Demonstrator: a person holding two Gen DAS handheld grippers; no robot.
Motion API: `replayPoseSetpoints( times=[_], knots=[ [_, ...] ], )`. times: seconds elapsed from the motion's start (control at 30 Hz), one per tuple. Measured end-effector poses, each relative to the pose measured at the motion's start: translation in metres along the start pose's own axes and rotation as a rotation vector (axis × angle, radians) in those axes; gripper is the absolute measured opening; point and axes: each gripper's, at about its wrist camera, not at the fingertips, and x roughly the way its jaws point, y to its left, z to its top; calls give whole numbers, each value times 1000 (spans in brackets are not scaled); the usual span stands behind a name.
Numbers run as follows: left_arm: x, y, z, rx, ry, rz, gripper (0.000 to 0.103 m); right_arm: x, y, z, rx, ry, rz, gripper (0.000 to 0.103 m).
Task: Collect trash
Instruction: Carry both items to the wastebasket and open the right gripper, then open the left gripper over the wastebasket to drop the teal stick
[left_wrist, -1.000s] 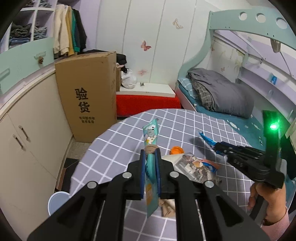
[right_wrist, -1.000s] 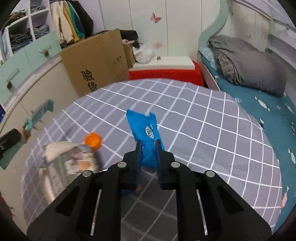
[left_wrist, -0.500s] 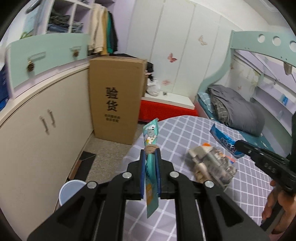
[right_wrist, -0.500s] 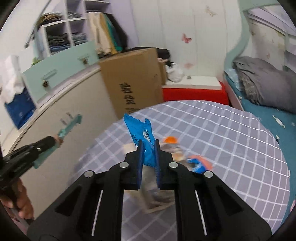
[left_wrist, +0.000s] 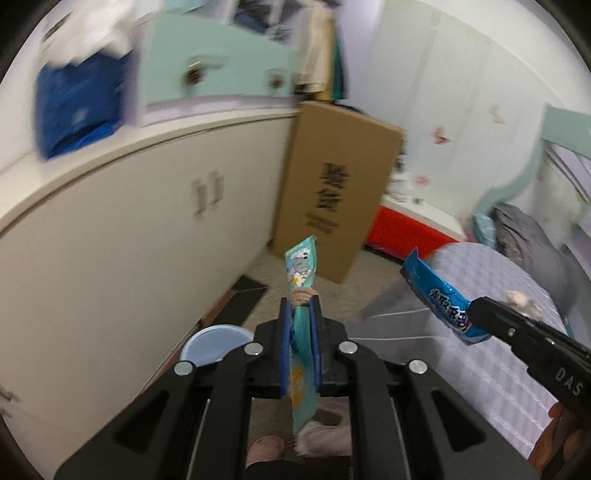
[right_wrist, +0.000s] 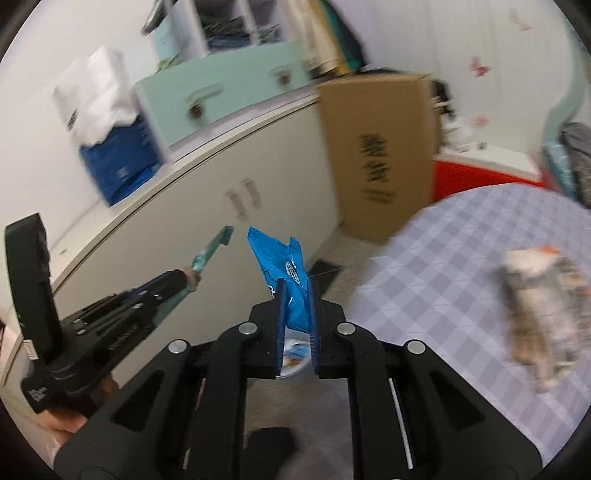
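- The pale blue round plastic bin (left_wrist: 214, 341) stands on the floor by the cream cabinet (left_wrist: 122, 236), below the left hand-held gripper (left_wrist: 300, 317).
- That hand-held gripper is clamped on a long teal snack wrapper (left_wrist: 301, 269), held upright over the floor.
- The right hand-held gripper (right_wrist: 295, 295) is pinched shut on a crinkled blue foil wrapper (right_wrist: 284, 266), beside the table's (right_wrist: 443, 280) edge.
- A clear crumpled packet (right_wrist: 543, 310) lies on the checked table.
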Motion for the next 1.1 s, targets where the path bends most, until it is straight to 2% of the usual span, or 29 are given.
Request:
replayPoseSetpoints(
  times=[0.07, 0.17, 0.3, 0.4, 0.53, 0.67, 0.7, 0.73, 0.77, 0.9, 1.1],
  knots=[
    [13, 32, -4, -29, 24, 62, 9, 30, 23, -2, -13, 33, 38, 11],
    [34, 66, -11, -68, 63, 101, 9, 76, 48, -8, -17, 80, 75, 11],
    [74, 114, -22, -109, 132, 160, 9, 150, 70, -19, -24, 161, 81, 11],
    [104, 142, -30, -129, 180, 198, 9, 198, 72, -27, -20, 209, 76, 11],
    [141, 170, -41, -169, 248, 208, 9, 255, 67, -37, -23, 244, 80, 12],
    [170, 182, -54, -193, 302, 209, 9, 305, 56, -51, 13, 315, 68, 25],
    [178, 183, -57, -197, 319, 205, 10, 314, 53, -55, 12, 335, 51, 33],
    [184, 184, -59, -199, 329, 205, 10, 319, 52, -59, 3, 343, 32, 59],
    [187, 184, -62, -201, 336, 205, 10, 323, 52, -63, -1, 344, 28, 63],
    [203, 179, -67, -194, 357, 185, 10, 322, 40, -71, 19, 351, -2, 63],
    [210, 168, -74, -175, 376, 162, 10, 312, 37, -72, -20, 324, -43, 68]
  ],
)
